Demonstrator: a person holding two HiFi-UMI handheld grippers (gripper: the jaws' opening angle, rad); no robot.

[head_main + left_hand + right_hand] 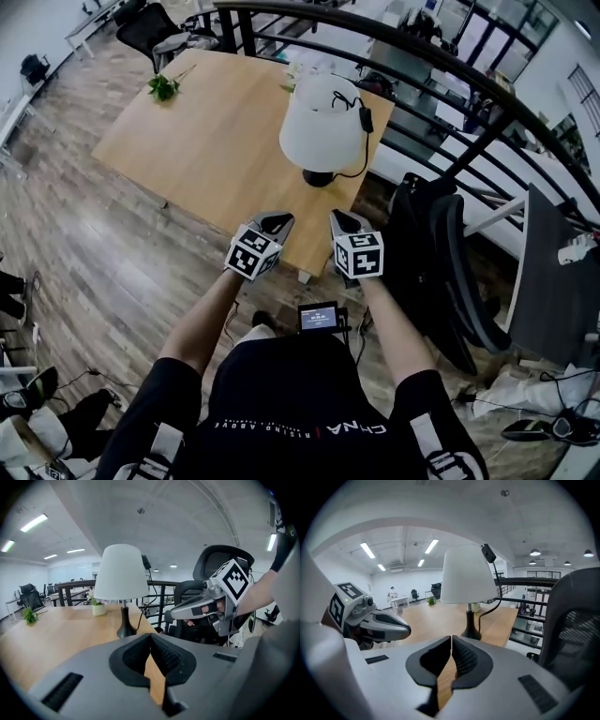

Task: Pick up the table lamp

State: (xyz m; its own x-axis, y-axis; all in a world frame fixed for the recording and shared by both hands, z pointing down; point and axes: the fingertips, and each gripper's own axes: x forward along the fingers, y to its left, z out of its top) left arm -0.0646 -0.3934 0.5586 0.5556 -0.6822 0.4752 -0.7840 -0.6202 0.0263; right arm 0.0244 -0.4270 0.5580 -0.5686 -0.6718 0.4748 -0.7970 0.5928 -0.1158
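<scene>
Table lamp (322, 122): white tapered shade on a slim dark stem and round dark base, upright on the bench (206, 150), close to its near right corner.

Cord (360, 150): black, looped over the top of the shade with an inline switch (365, 119) hanging at the shade's right side, then trailing down to the base.

Bench: pale wood and mostly bare. A green sprig (164, 87) sits at its far left, and a small white pot with a plant (98, 607) sits near the far edge behind the lamp.

Surroundings: a black railing (450, 75) curves along the far and right sides of the bench. A black office chair (436, 262) stands just beside the bench's right corner, close to the right arm. The floor is wood plank.

Left gripper (275, 223): clenched, jaws together with nothing between them. It is held over the bench's near edge and points toward the lamp.

Right gripper (345, 223): likewise clenched and empty, just beside the left one.

Relation: the lamp stands ahead of both grippers, slightly nearer the right one. It is apart from both, with open bench top between the jaw tips and the base.
</scene>
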